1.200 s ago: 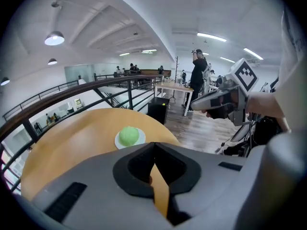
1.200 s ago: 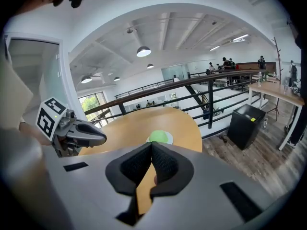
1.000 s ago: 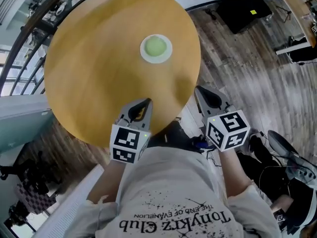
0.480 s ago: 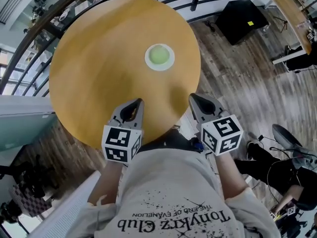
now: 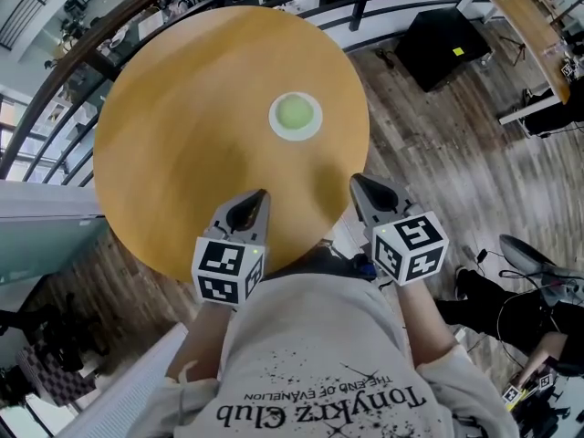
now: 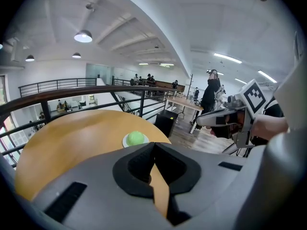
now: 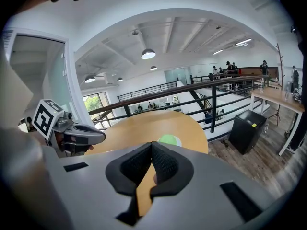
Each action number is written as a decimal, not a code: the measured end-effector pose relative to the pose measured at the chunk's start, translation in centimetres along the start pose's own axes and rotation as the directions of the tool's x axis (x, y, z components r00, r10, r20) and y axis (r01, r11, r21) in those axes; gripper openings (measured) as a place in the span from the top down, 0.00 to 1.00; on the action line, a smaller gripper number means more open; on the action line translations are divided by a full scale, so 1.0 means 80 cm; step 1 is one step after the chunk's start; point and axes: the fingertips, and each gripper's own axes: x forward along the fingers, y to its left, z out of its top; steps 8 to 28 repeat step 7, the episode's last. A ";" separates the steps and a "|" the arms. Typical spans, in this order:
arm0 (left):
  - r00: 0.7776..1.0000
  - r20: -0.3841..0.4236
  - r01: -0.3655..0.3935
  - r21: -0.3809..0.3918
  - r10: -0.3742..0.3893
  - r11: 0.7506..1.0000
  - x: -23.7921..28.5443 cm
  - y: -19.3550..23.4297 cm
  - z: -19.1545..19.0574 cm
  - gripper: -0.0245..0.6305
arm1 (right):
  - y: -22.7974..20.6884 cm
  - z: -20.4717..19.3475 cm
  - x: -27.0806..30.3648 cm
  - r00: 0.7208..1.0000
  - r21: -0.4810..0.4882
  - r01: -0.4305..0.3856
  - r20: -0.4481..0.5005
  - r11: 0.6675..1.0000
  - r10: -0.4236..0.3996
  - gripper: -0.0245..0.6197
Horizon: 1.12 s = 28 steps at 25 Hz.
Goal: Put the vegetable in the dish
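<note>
A round green vegetable [image 5: 294, 113] lies in a small white dish [image 5: 313, 126] on the round wooden table [image 5: 182, 126], right of its middle. In the left gripper view, the vegetable [image 6: 135, 137] and dish [image 6: 125, 141] show beyond the jaws; in the right gripper view the vegetable [image 7: 168, 139] peeks over them. My left gripper [image 5: 262, 193] hovers over the table's near edge, shut and empty. Just off the table's near right edge is my right gripper [image 5: 357, 180], also shut and empty. Both point toward the dish, well short of it.
A dark railing [image 5: 137, 12] curves round the table's far side. On the wood floor at the back right stands a black box [image 5: 443, 30]. A desk [image 7: 283, 99] and several people stand far behind. My torso is close to the table's near edge.
The table and dish have slid lower in the head view. Both grippers stay shut near the table's near edge, the left one shifted slightly left.
</note>
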 end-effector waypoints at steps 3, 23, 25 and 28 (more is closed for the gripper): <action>1.000 0.000 0.006 -0.001 -0.006 1.000 0.002 0.000 0.005 0.93 | -0.007 0.006 0.000 1.000 0.000 0.000 0.002 1.000 0.000 0.92; 1.000 0.004 0.010 -0.002 -0.010 1.000 0.009 -0.001 0.012 0.93 | -0.014 0.012 0.000 1.000 -0.008 -0.002 0.007 1.000 0.002 0.92; 1.000 0.004 0.010 -0.002 -0.010 1.000 0.009 -0.001 0.012 0.93 | -0.014 0.012 0.000 1.000 -0.008 -0.002 0.007 1.000 0.002 0.92; 1.000 0.004 0.010 -0.002 -0.010 1.000 0.009 -0.001 0.012 0.93 | -0.014 0.012 0.000 1.000 -0.008 -0.002 0.007 1.000 0.002 0.92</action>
